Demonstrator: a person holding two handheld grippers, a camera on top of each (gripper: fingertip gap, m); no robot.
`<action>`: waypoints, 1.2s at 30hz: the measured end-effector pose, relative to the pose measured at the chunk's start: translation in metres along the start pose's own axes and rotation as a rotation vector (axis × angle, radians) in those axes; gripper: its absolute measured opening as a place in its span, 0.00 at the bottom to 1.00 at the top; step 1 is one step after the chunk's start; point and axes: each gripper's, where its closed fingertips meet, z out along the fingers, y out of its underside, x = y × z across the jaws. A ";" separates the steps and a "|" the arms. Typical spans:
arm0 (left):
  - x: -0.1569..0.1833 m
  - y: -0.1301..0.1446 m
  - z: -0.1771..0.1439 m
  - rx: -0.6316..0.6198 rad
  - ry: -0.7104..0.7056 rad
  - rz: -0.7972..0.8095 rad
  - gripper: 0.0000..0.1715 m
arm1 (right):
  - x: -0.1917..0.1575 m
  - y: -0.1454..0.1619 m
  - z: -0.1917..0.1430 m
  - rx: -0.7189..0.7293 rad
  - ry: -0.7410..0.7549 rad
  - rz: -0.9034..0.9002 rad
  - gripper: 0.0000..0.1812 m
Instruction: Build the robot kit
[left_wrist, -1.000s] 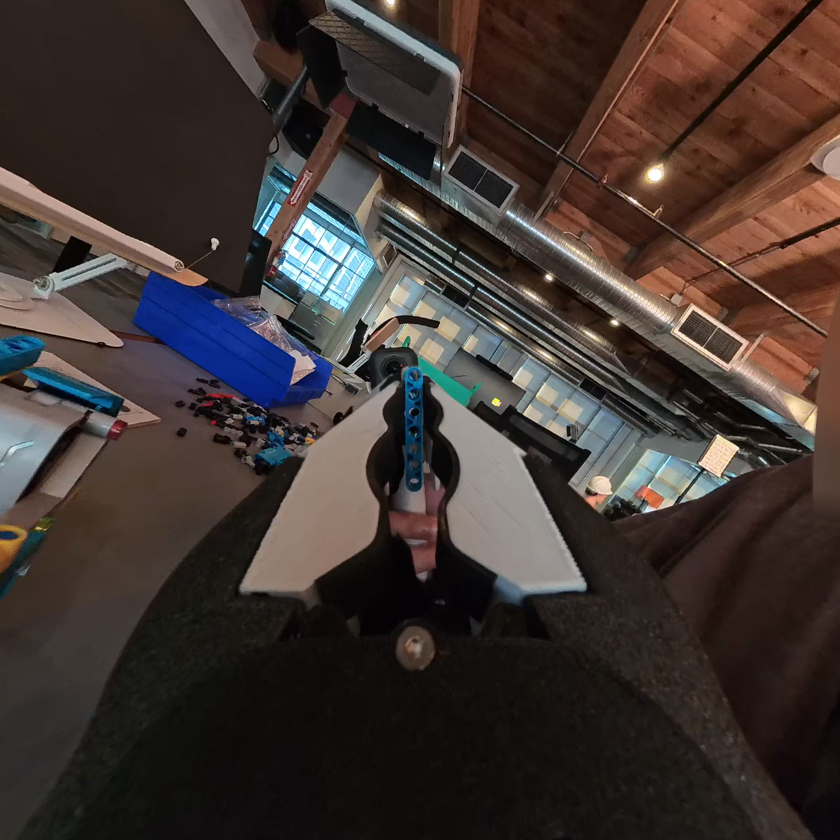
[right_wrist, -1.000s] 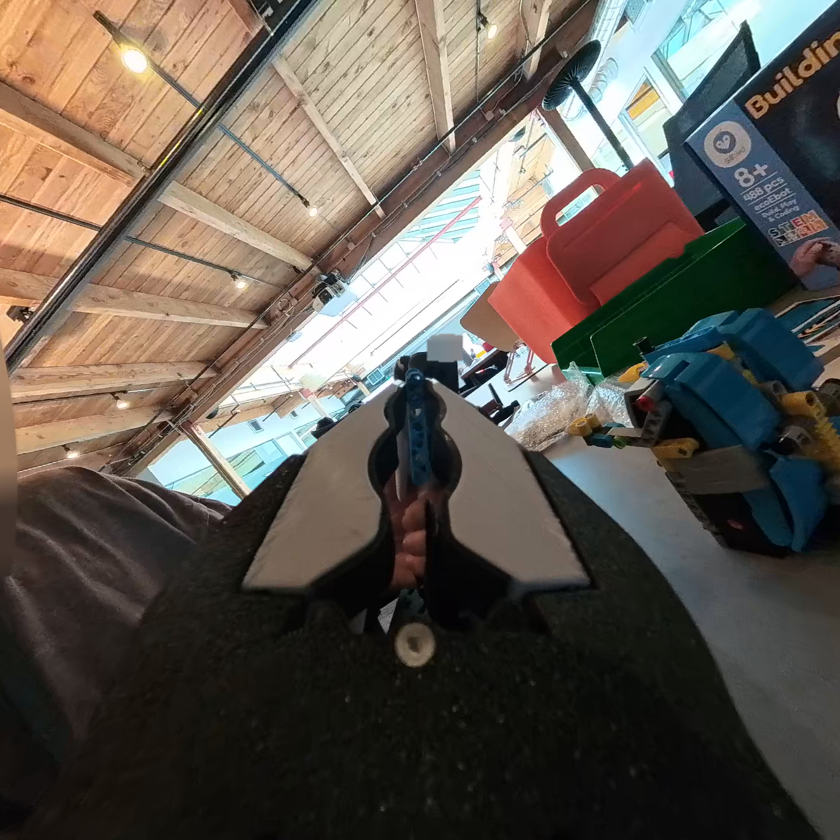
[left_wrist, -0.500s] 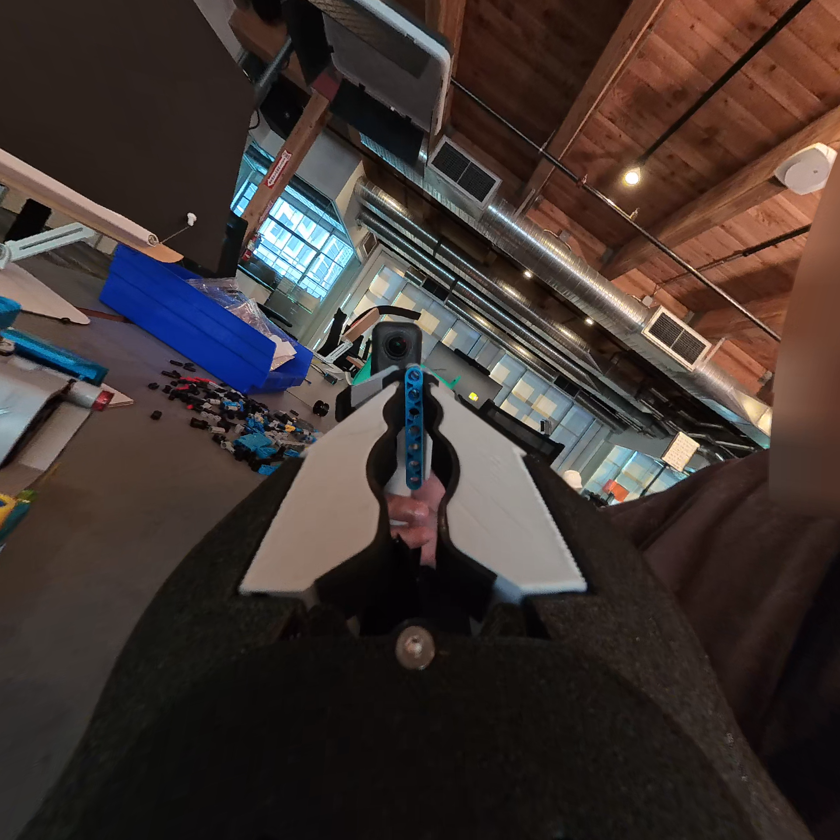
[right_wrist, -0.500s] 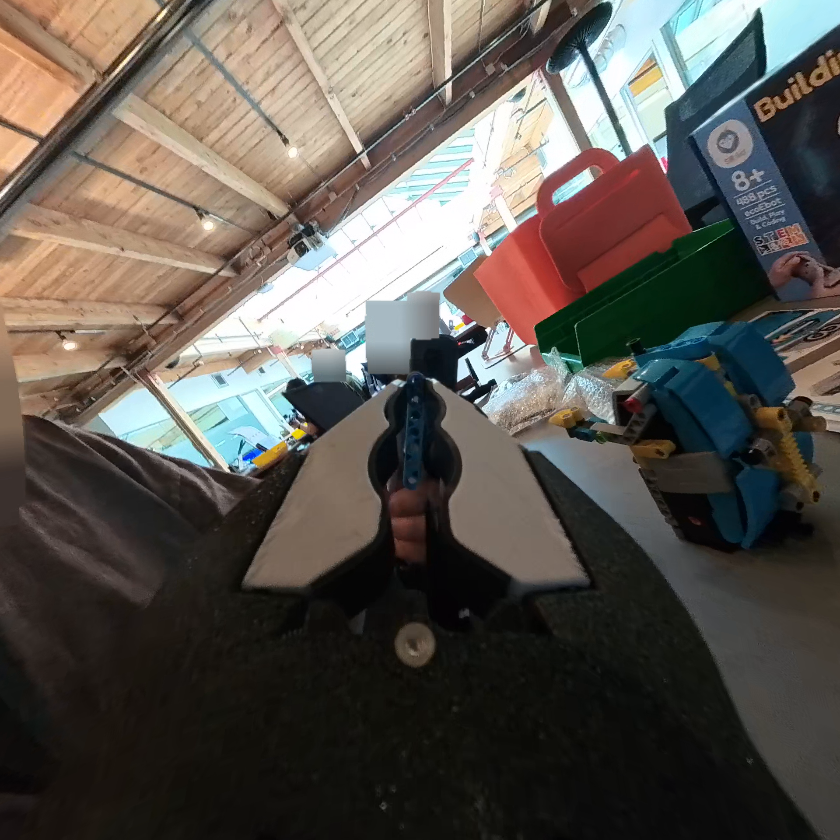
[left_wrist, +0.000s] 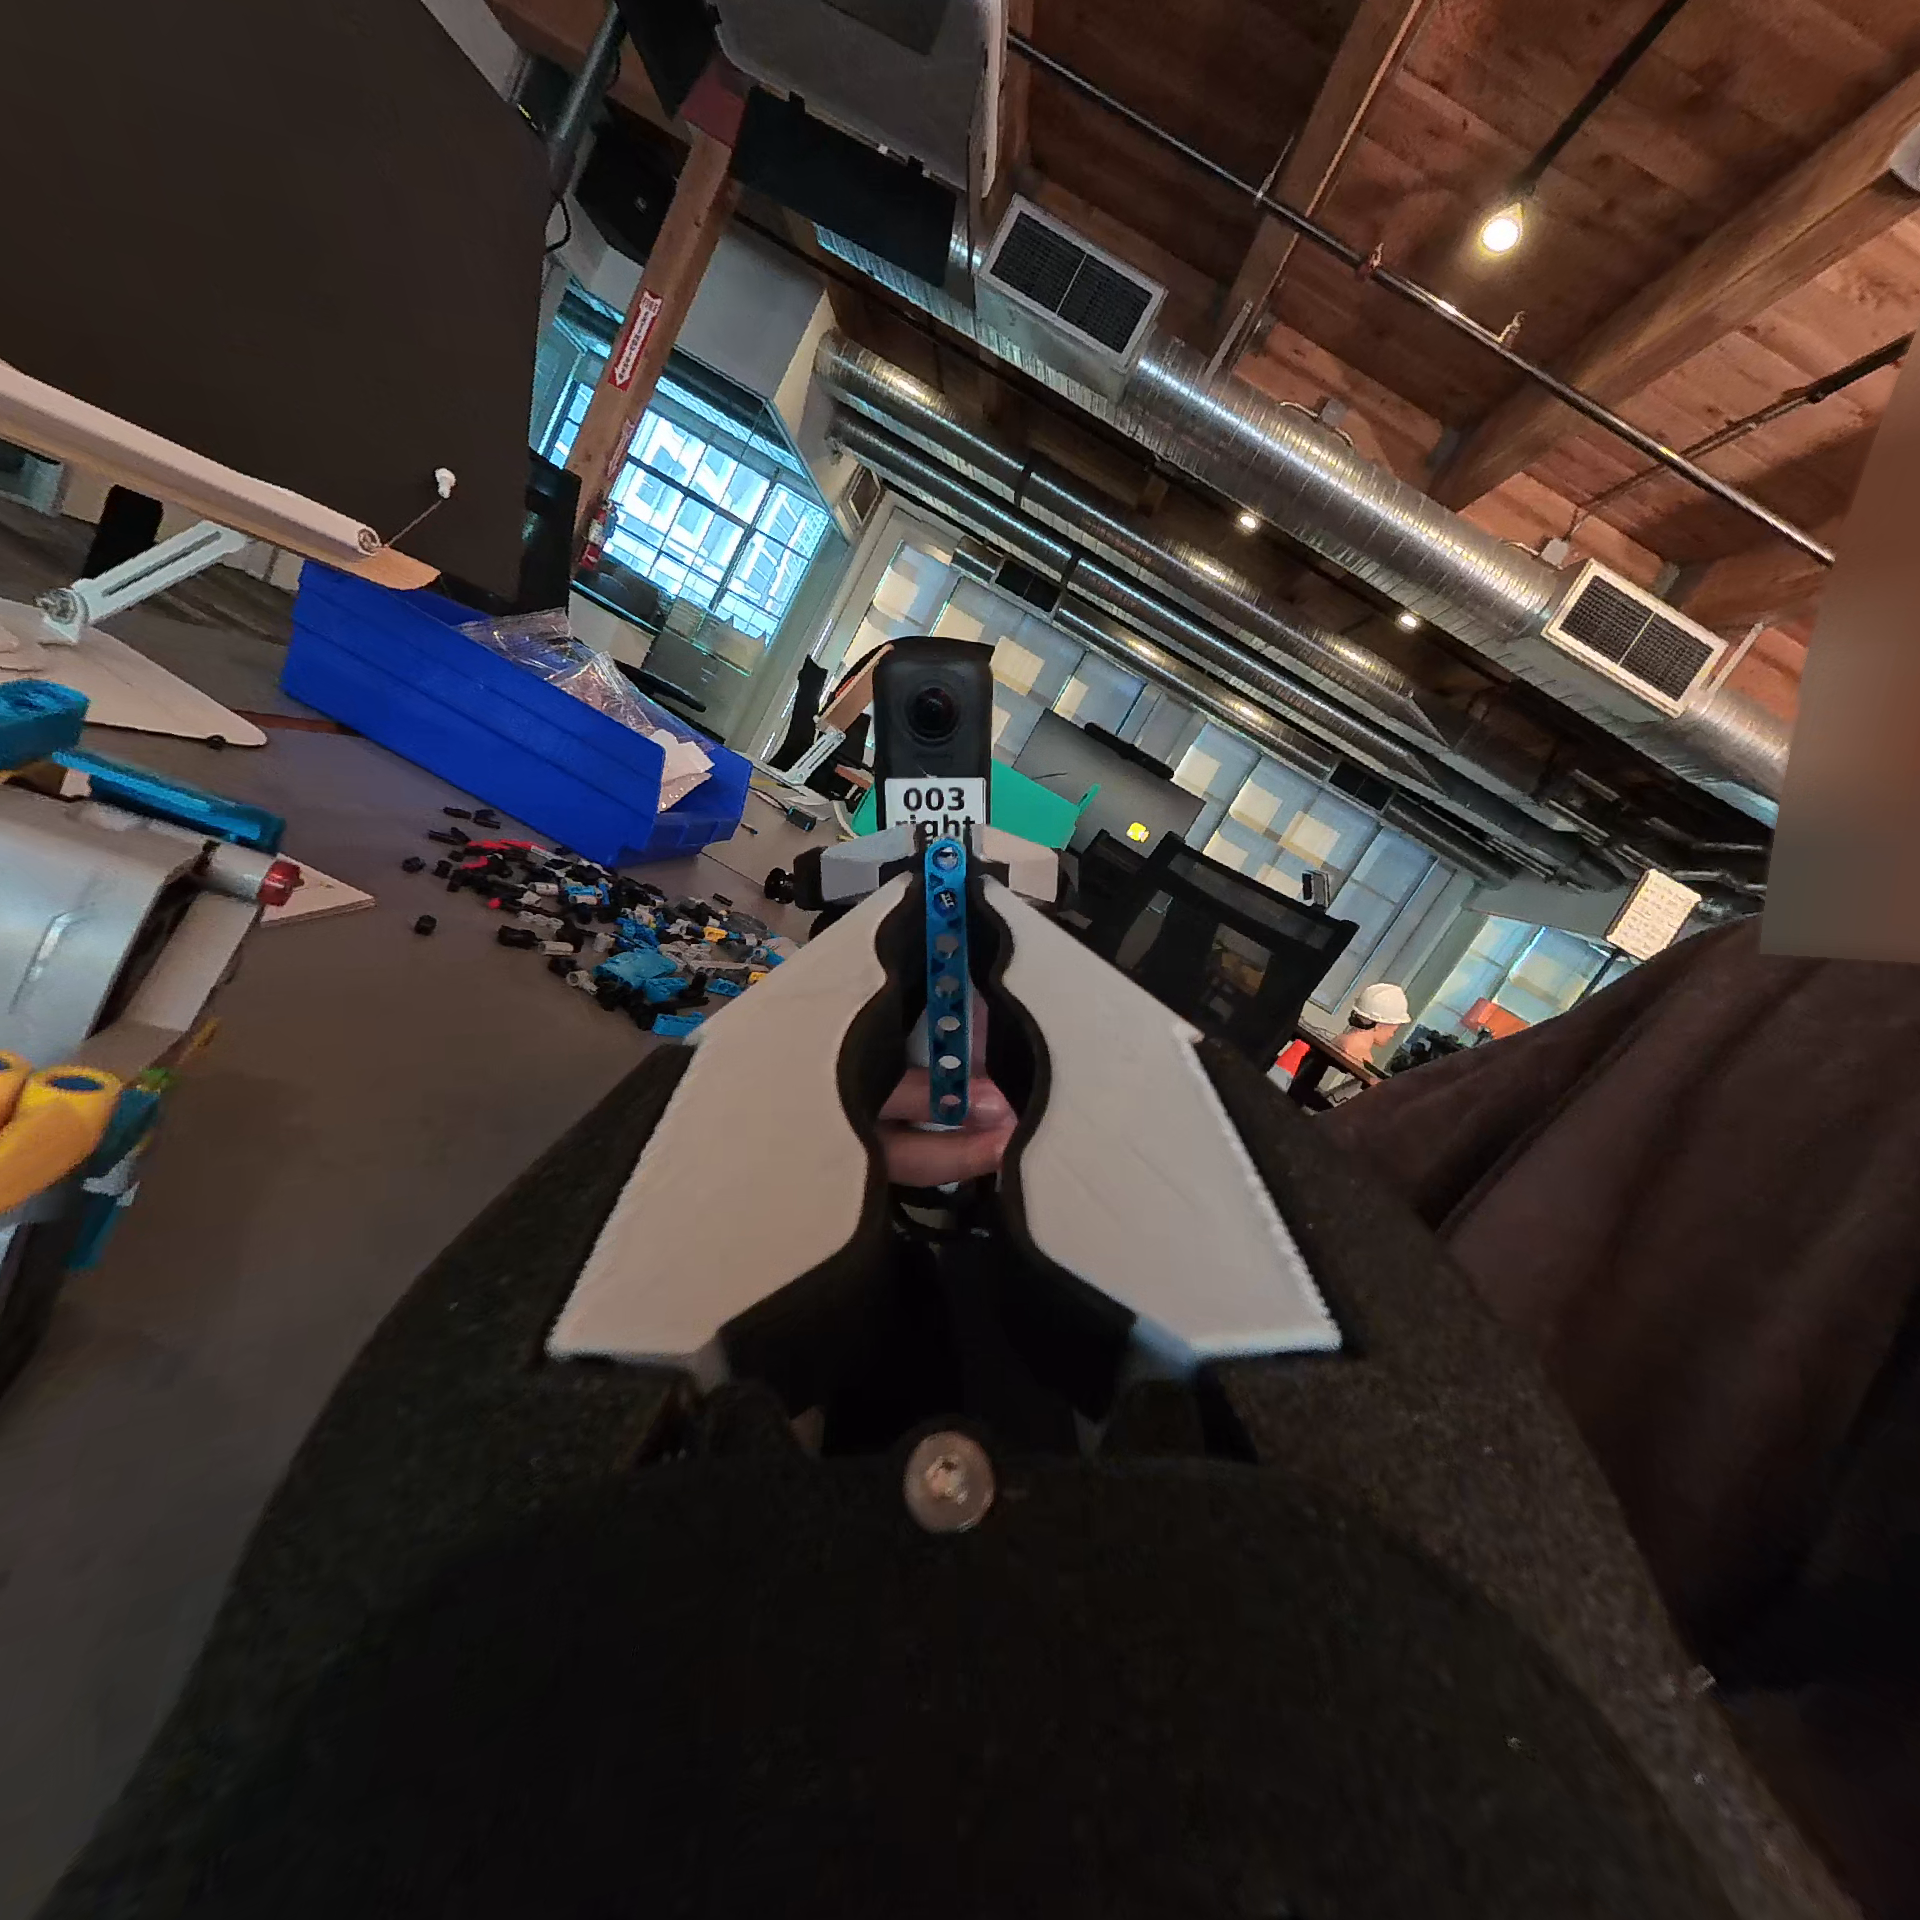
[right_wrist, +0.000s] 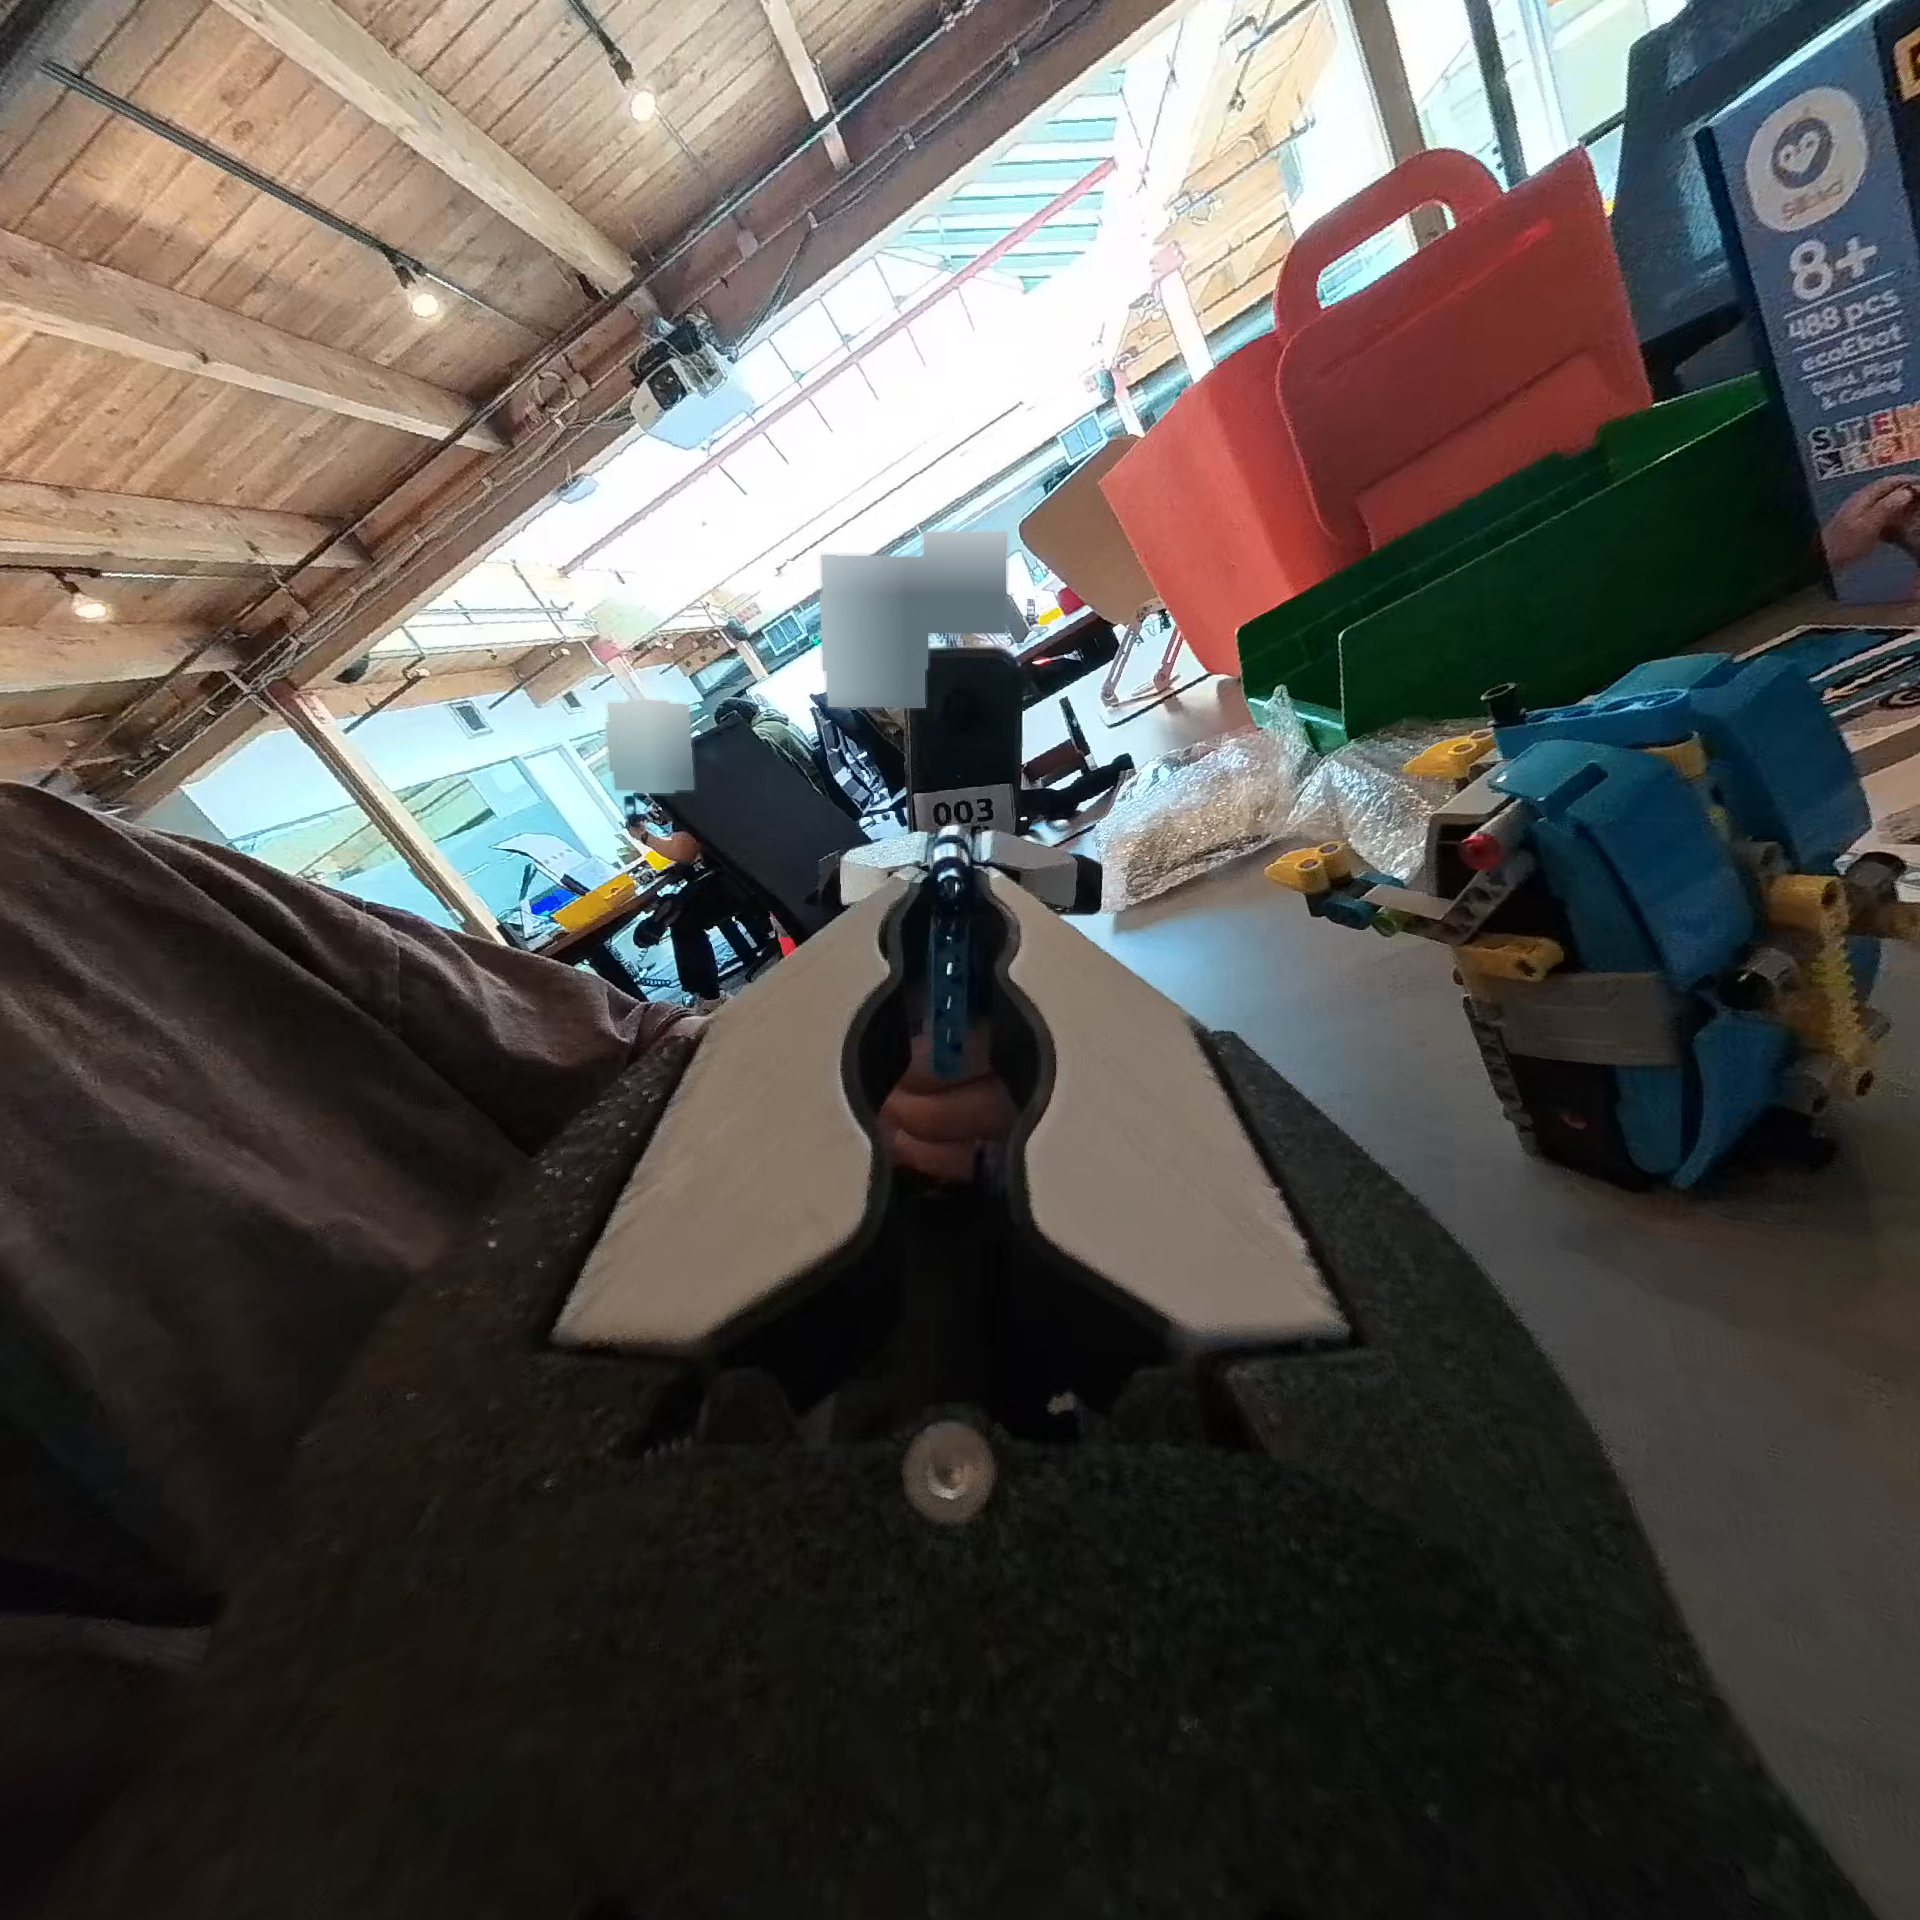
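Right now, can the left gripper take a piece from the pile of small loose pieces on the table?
Probably not. The left gripper is shut on a blue beam, so its jaws are full. The path looks free: the pile lies ahead to its left with nothing between.

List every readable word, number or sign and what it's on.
I don't copy writing out; these bear it:
White label on the black camera: legible.
Blue box: large print legible.
Red-and-white sign on the wooden post: too small.
Far white sheet: too small.
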 end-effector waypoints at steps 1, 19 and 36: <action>0.001 0.000 0.000 0.003 0.005 -0.003 0.04 | -0.001 0.000 0.000 -0.001 -0.003 -0.005 0.03; 0.003 0.009 -0.001 -0.056 0.016 0.026 0.04 | -0.003 0.010 -0.003 -0.090 -0.017 -0.039 0.03; -0.005 0.028 -0.007 -0.220 -0.009 0.123 0.04 | 0.004 0.026 -0.004 -0.202 0.004 -0.015 0.03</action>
